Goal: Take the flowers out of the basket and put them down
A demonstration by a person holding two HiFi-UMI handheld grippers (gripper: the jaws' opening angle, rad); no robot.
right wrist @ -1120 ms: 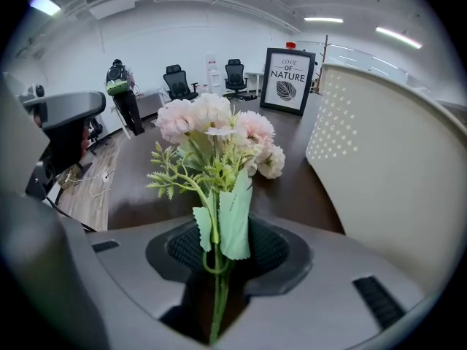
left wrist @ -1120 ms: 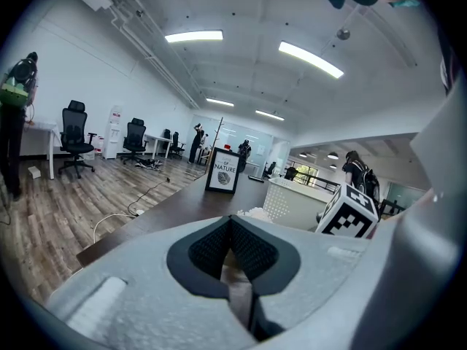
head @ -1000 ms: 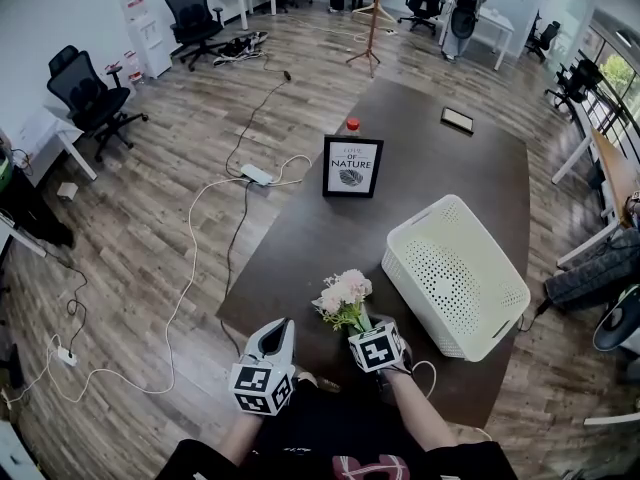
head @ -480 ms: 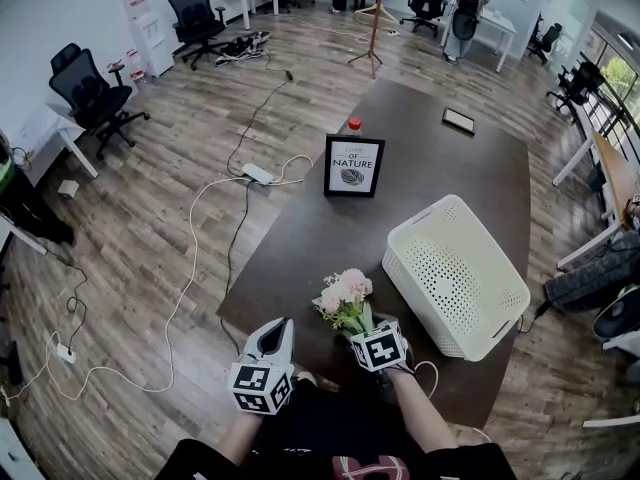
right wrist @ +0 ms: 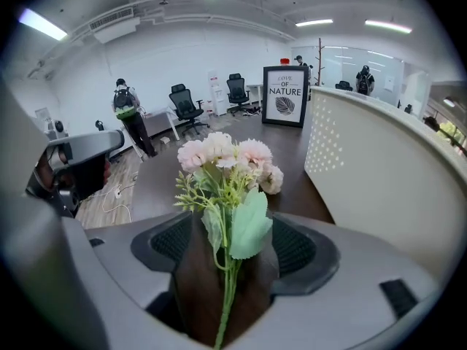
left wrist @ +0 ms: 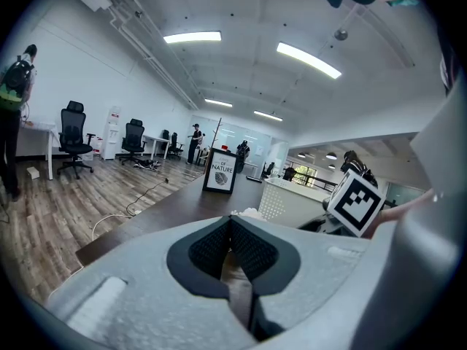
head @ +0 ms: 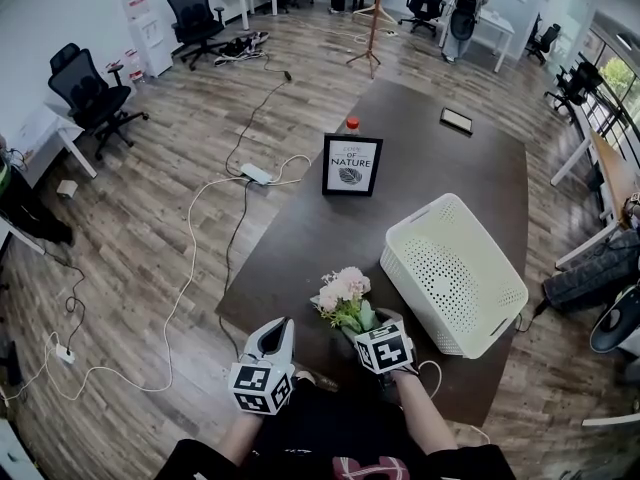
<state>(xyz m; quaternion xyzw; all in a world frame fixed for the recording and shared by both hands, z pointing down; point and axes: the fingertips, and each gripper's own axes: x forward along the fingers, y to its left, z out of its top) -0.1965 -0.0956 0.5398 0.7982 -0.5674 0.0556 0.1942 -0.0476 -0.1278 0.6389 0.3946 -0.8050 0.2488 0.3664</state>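
Note:
A small bunch of pink flowers (head: 343, 293) with green leaves lies on the dark table (head: 300, 238), just left of the white perforated basket (head: 455, 273). My right gripper (head: 368, 323) stands open around the stem end. Its jaws have just been opening, and the stem lies loose between them without touching the pads. In the right gripper view the flowers (right wrist: 226, 159) point away from the right gripper (right wrist: 233, 246), with the basket (right wrist: 379, 159) close on the right. My left gripper (head: 279, 330) rests at the near table edge, shut and holding nothing. In its own view the left gripper (left wrist: 230, 228) points along the table.
A framed "Love of Nature" sign (head: 352, 165) stands mid-table with a red-capped bottle (head: 352, 124) behind it. A dark tablet (head: 457, 119) lies at the far right. Cables (head: 200, 228) trail over the wooden floor on the left, near office chairs (head: 90, 93).
My right gripper has let go of the flowers and drawn back a little toward me. The flowers stay where they lie on the table. The left gripper has not moved.

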